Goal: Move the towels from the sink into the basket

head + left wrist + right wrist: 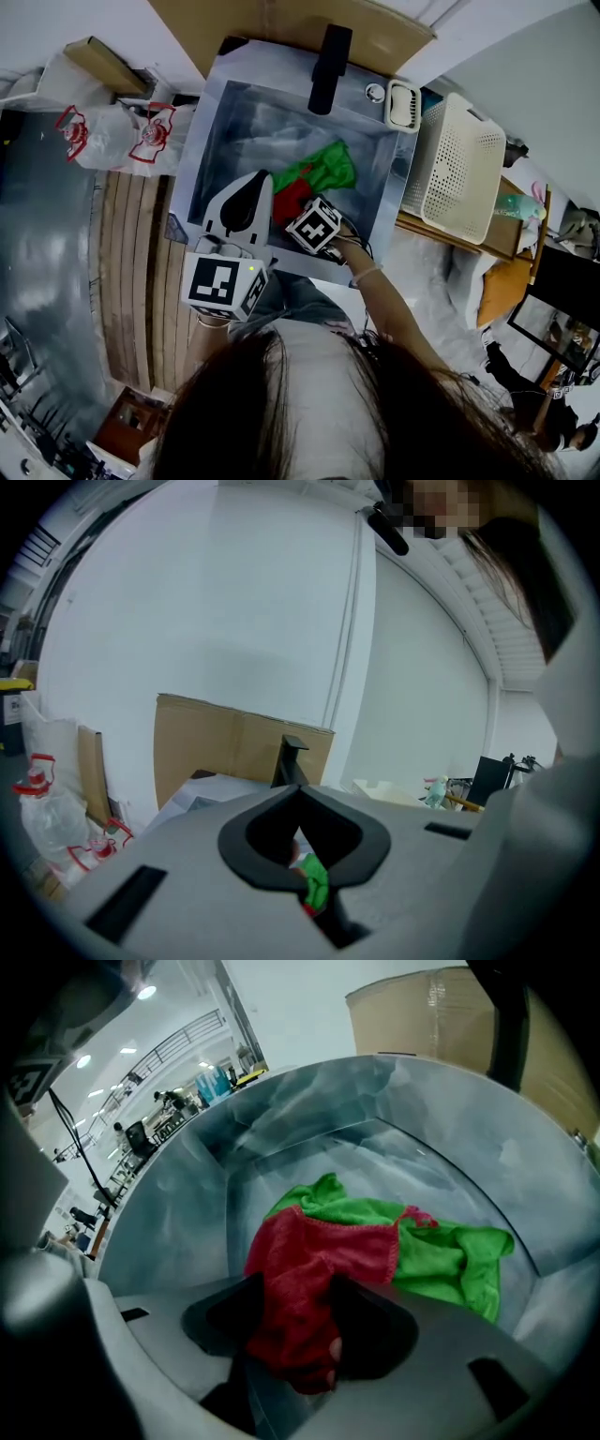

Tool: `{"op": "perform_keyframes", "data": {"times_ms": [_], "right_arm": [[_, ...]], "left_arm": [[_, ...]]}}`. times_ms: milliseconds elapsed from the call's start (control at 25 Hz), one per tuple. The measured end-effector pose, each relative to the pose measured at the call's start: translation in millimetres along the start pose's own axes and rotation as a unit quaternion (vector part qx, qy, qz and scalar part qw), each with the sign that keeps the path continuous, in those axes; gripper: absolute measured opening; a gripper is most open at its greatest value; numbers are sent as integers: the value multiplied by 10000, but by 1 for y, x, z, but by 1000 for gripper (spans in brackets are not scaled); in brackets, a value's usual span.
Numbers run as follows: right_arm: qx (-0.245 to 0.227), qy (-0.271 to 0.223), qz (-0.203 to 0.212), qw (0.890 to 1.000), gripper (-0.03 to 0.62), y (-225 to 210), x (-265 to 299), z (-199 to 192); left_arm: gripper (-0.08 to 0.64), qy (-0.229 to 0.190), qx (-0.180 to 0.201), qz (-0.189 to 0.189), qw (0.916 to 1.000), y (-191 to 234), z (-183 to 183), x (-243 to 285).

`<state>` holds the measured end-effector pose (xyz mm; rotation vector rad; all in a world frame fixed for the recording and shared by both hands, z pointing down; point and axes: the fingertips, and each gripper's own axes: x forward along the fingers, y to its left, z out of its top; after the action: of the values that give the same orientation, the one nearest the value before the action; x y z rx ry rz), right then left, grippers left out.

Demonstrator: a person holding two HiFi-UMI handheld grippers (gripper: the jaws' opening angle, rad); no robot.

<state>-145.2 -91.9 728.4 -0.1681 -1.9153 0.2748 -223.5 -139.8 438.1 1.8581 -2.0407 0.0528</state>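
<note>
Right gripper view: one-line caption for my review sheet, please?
Open right gripper in the sink, jaws astride the red towel that lies against the green towel.

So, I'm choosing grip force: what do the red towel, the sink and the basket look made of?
Red towel: soft fuzzy cloth, likely microfibre; it crumples and has a stitched hem.
Sink: brushed metal, probably stainless; dull grey reflections.
Basket: rigid white plastic, seemingly; perforated walls.

Dim, bluish light (fisheye-warped edges), with soft blur up close.
</note>
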Motion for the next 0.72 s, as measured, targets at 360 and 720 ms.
{"op": "perform_keyframes", "data": {"times_ms": [360, 720], "right_arm": [[588, 27, 122, 9982, 130, -2, -3, 2], [665, -7, -181, 9976, 84, -4, -20, 6]], "left_arm": [[3, -29, 86, -236, 9997, 4, 11, -8], [3, 22, 189, -547, 9983, 10, 22, -12]]}}
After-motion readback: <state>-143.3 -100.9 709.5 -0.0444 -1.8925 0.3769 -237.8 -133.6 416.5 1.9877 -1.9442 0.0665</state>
